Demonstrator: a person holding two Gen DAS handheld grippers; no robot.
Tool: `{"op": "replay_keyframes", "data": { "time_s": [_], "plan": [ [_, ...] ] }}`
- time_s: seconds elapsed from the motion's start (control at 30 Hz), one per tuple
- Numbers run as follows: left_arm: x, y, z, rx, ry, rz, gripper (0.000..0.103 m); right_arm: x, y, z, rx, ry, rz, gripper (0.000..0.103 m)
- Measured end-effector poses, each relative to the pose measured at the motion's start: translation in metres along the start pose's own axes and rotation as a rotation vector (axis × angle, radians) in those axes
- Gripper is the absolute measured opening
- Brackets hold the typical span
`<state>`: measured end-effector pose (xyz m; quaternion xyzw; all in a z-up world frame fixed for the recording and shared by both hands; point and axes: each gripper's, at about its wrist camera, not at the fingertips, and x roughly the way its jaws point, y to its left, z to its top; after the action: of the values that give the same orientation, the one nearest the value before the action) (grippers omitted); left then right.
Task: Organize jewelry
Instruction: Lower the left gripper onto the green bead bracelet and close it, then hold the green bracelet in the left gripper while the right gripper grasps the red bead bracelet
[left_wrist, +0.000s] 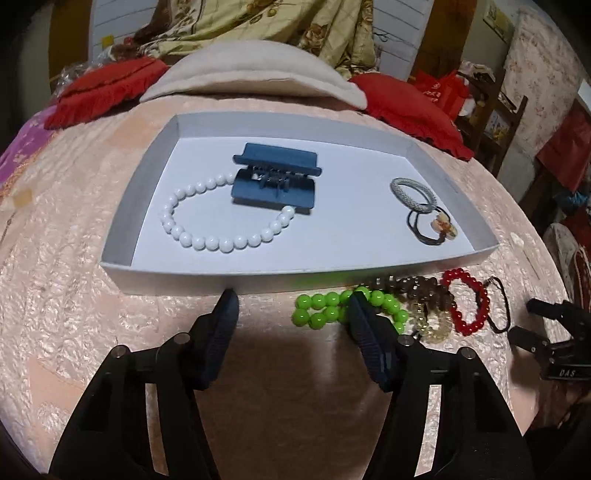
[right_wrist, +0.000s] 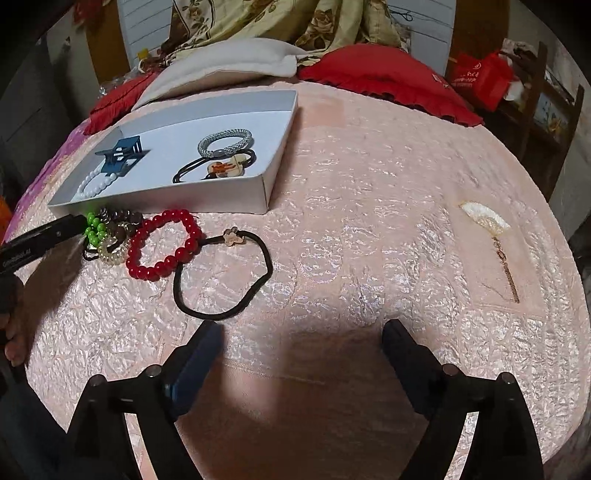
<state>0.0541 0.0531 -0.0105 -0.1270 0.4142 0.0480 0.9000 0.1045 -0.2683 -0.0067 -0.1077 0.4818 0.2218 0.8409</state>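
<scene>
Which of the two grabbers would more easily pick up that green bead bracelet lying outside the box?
Left, probably. The left gripper is open, with one finger already over the green bead bracelet, just in front of the white box. The right gripper is open too, but nearer the black hair tie.

pink quilted bedspread (right_wrist: 369, 192) fills the foreground. red pillows (left_wrist: 410, 107) & beige cushion (left_wrist: 255, 74) at the back. wooden shelf (right_wrist: 546, 110) on right.

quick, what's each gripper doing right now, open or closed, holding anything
Left gripper: open, holding nothing, beside the green bead bracelet.
Right gripper: open, holding nothing, just short of the black elastic hair tie.
</scene>
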Motion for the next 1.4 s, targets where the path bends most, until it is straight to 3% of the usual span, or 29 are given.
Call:
{"op": "replay_keyframes", "data": {
  "time_s": [0.13,0.2,0.27,0.4,0.5,0.57,0.63,0.87,0.93,0.97,1.0,1.1,1.17,1.2,1.33,1.4],
  "plan": [
    [-0.004,0.006,-0.005,0.003,0.0,0.04,0.044,0.0,0.0,-0.001,-0.001,0.001,0.001,0.089],
    [-0.005,0.001,-0.01,0.072,0.012,0.079,0.037,0.0,0.001,-0.001,-0.001,0.002,-0.001,0.089],
    [-0.006,-0.007,-0.015,0.146,0.017,0.13,0.038,0.0,0.002,0.0,-0.001,0.002,-0.002,0.089],
    [-0.009,0.0,-0.015,0.114,0.025,0.089,0.037,0.001,0.001,0.0,0.001,0.002,-0.003,0.089],
    [-0.017,0.003,-0.012,0.064,-0.028,0.027,0.037,0.001,0.001,0.0,0.001,0.002,-0.005,0.089],
    [-0.017,0.002,-0.006,0.036,-0.048,0.039,0.037,0.001,0.001,0.0,0.001,0.002,-0.005,0.09],
    [-0.007,0.0,0.0,0.023,-0.017,0.042,0.037,0.002,0.002,0.0,0.0,0.004,-0.005,0.091],
    [0.004,-0.018,-0.005,0.126,0.021,0.139,0.038,0.002,0.002,0.0,-0.002,0.007,-0.003,0.092],
    [0.0,-0.018,-0.011,0.14,0.017,0.114,0.027,0.002,0.002,-0.001,-0.001,0.008,-0.003,0.092],
    [-0.004,-0.018,-0.016,0.153,0.016,0.083,0.012,0.001,0.002,0.0,-0.001,0.009,-0.002,0.092],
    [-0.006,-0.018,-0.018,0.156,0.018,0.064,0.008,0.0,0.001,0.0,0.004,0.004,-0.004,0.092],
    [-0.015,-0.014,-0.027,0.152,0.012,-0.029,0.008,-0.013,-0.004,0.003,0.034,-0.054,0.027,0.09],
    [-0.02,-0.009,-0.028,0.126,-0.006,-0.049,0.008,-0.021,-0.007,0.003,0.051,-0.096,0.069,0.09],
    [-0.022,-0.005,-0.027,0.105,-0.017,-0.042,0.008,-0.024,-0.007,0.003,0.05,-0.106,0.101,0.088],
    [-0.03,0.015,-0.027,-0.002,-0.065,-0.007,0.007,-0.023,0.005,0.003,0.008,-0.102,0.168,0.055],
    [-0.033,0.028,-0.027,-0.073,-0.085,-0.013,0.007,-0.024,0.016,0.006,-0.029,-0.129,0.198,0.048]
  ]
}}
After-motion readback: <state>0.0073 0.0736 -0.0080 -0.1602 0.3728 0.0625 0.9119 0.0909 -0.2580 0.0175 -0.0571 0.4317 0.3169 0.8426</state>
